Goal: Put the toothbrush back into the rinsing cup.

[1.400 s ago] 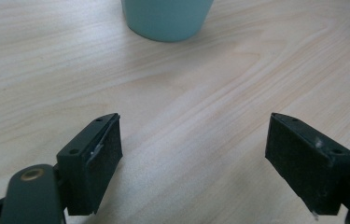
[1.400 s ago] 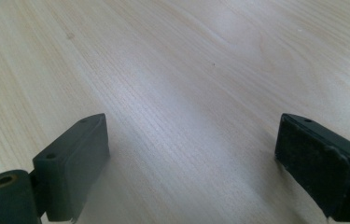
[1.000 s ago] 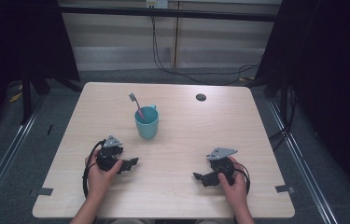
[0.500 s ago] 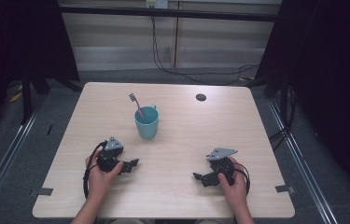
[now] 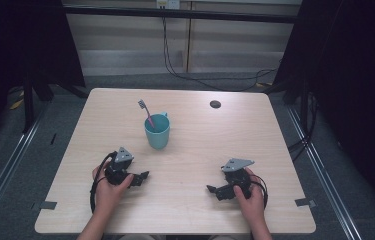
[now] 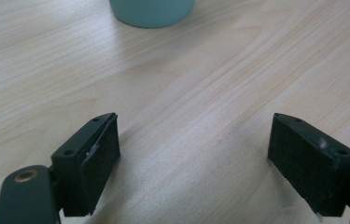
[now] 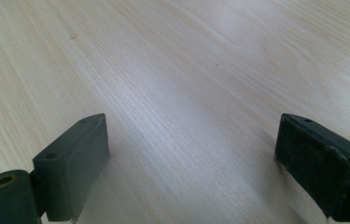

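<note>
High view: we count one cup, one toothbrush inside, and our two grippers, left and right, both gaping empty.

Both hands are resting low in the frame, the left gripper and right gripper pointing inward with jaws standing wide apart.
</note>
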